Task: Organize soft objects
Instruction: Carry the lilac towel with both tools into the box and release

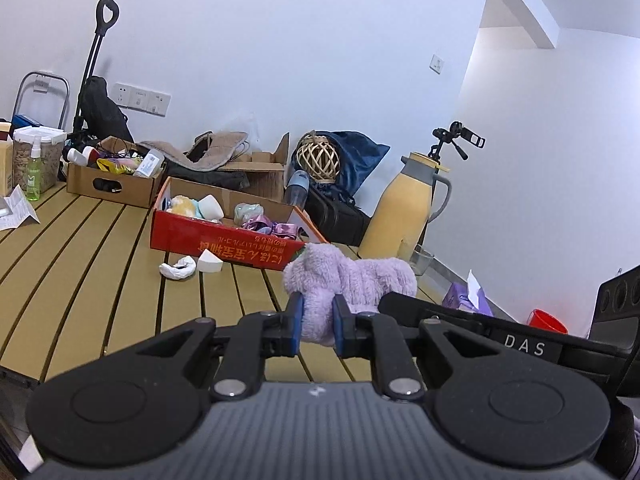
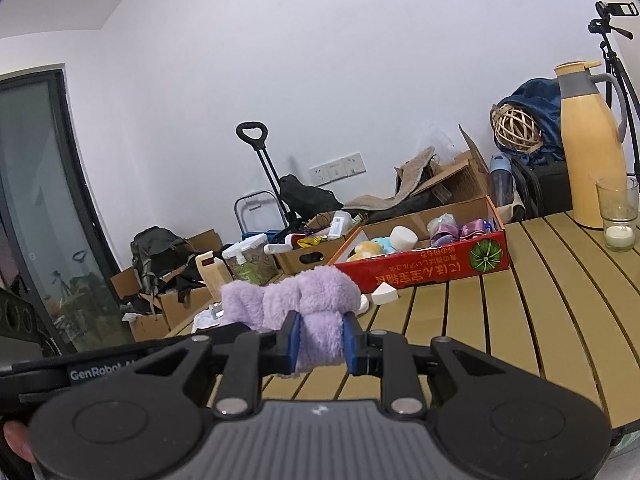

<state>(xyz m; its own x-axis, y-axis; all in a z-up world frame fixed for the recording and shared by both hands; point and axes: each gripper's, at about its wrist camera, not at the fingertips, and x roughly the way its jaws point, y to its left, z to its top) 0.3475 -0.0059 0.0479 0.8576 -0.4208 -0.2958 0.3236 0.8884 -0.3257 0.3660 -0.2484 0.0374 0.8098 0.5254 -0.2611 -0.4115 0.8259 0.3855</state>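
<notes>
Where "GenRobot" shows — hand-held gripper.

White walls, slatted wooden table

- It was a lived-in home room used as a recording space.
- Ahead of the tongs stood a slatted table.
- Beyond were cardboard boxes, wall sockets and a yellow thermos jug.
- A camera tripod stood far right.

between our left fingers sits one end of the plush toy, the other end between our right fingers. ahead of both lies the cardboard tray on the slatted table; a sponge wedge lies before it.
</notes>
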